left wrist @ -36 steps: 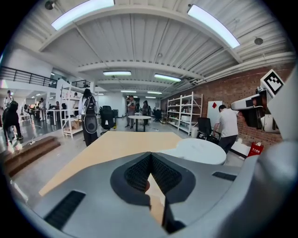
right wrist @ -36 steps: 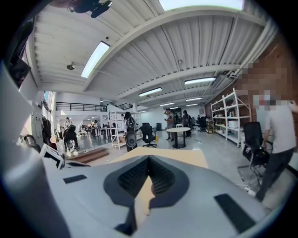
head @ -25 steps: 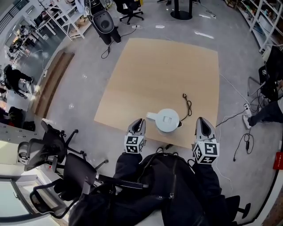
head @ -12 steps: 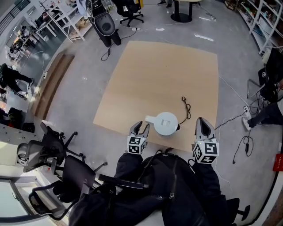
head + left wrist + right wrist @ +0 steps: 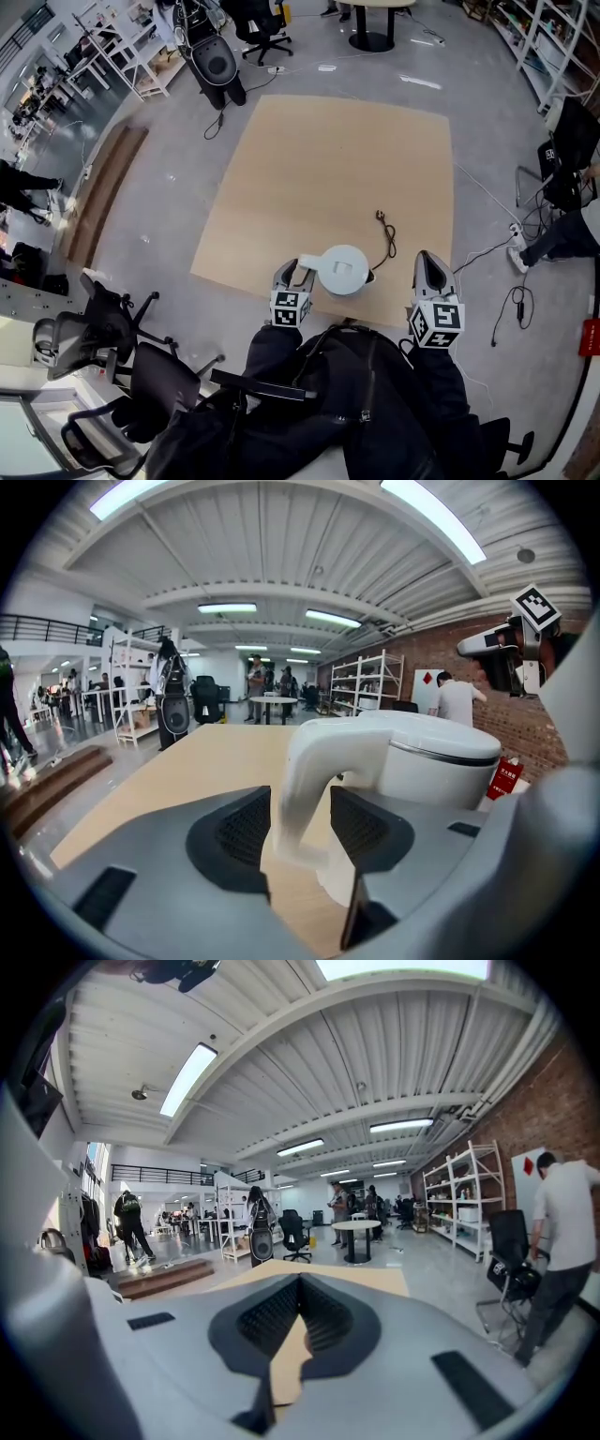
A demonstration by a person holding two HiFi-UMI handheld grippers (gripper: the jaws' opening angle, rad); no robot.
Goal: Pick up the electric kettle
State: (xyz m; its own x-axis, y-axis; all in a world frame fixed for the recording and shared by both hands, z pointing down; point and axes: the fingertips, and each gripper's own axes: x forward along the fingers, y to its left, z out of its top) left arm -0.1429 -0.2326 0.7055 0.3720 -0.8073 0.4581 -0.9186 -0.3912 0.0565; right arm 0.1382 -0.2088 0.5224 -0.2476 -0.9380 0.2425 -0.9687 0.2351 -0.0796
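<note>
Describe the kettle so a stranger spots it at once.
Find the big tan board on the grey floor. At its near edge stands the white electric kettle, its handle between the opening jaws of the left gripper. It is the only white rounded thing there; just a thin black cord lies beside it.

With my left gripper [image 5: 292, 829] opening and the kettle's handle [image 5: 314, 771] standing between its jaws, my own grey fingers [image 5: 234, 832] hide much of the kettle [image 5: 431, 761] low down, base included. From the head view, where the cord [image 5: 385, 234] meets the kettle is too small to tell. My hands are lost beyond my dark sleeves [image 5: 277, 356]. The people far across the hall are too small to make out.
</note>
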